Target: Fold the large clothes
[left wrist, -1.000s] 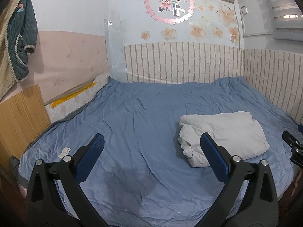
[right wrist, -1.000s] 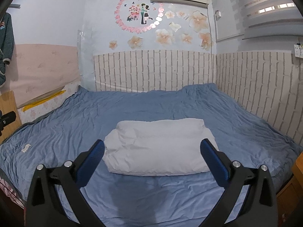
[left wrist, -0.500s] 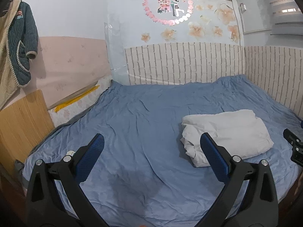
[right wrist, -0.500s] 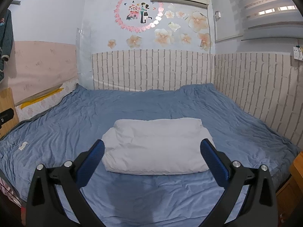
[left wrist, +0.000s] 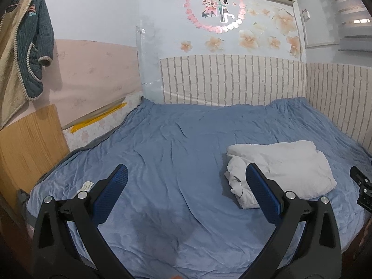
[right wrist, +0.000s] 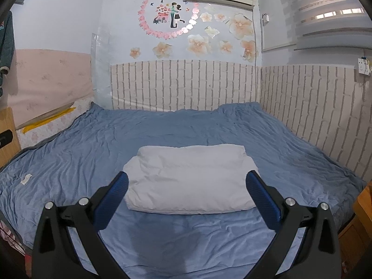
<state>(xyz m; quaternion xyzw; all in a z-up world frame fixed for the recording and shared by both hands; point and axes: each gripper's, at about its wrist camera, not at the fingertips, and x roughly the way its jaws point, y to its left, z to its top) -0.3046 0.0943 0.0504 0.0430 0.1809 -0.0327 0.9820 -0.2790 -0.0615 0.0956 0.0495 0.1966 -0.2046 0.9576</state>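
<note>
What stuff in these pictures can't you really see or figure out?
- What garment the folded white bundle is: folded in on itself, both views.
- Its left corner, left wrist view: covered by the left gripper's finger.
- The small white tag on the blue sheet: too small to read.
- The right gripper, left wrist view: only a black part at the right edge, cut off.
- The hanging robe: cut off by the left edge.

bed point(right wrist: 93, 144): blue sheet | walls: brick panel point(right wrist: 186, 86) | blinds point(right wrist: 325, 11): daylight
</note>
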